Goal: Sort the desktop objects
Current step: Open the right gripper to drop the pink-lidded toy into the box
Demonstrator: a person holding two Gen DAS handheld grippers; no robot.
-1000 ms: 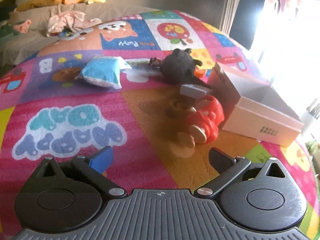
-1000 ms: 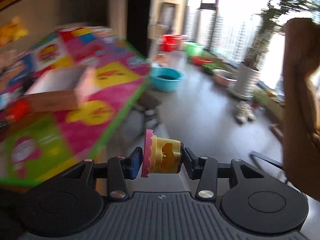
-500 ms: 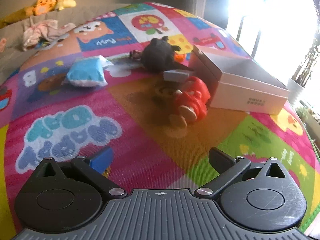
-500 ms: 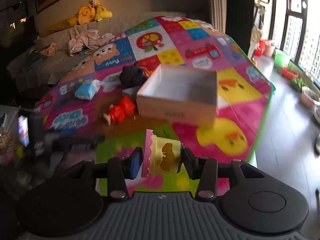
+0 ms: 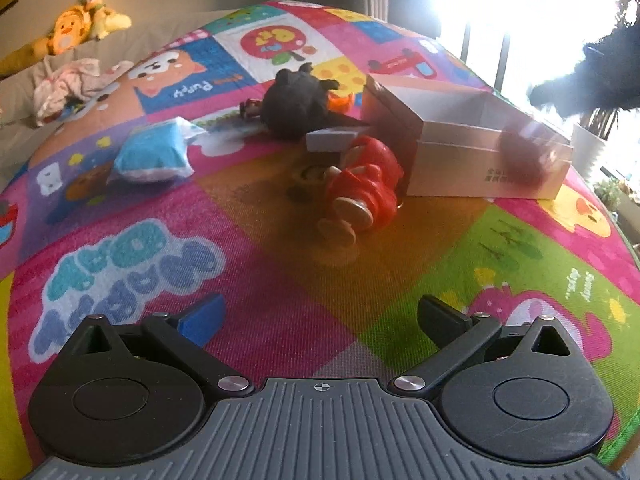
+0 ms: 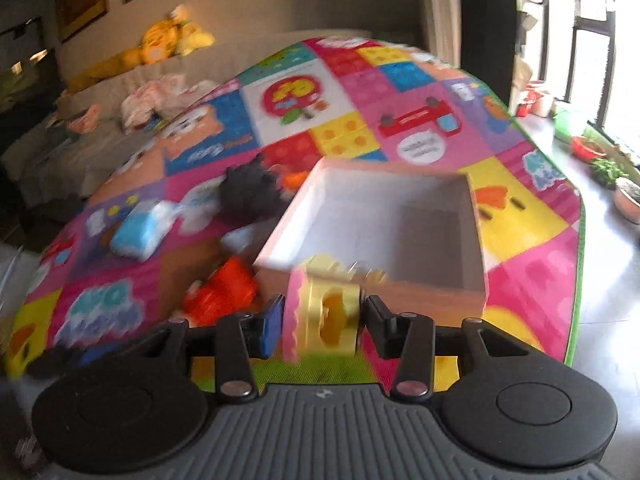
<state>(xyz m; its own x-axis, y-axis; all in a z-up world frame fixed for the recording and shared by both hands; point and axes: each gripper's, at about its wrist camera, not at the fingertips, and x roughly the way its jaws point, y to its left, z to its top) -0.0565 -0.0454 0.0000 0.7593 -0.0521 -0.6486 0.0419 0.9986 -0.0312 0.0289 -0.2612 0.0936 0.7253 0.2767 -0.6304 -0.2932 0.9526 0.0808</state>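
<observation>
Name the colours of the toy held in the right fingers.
Yellow toy with a pink scalloped end; right wrist view.

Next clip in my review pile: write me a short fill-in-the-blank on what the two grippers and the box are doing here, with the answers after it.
1. The right gripper is clamped on a yellow and ____ plastic toy.
2. The open white cardboard box on the colourful patchwork play mat holds ____ inside.
3. The left gripper has its jaws ____, with nothing between them.
4. The red toy figure lies ____ the box, on the mat.

Missing words: pink; nothing; open; outside
</observation>
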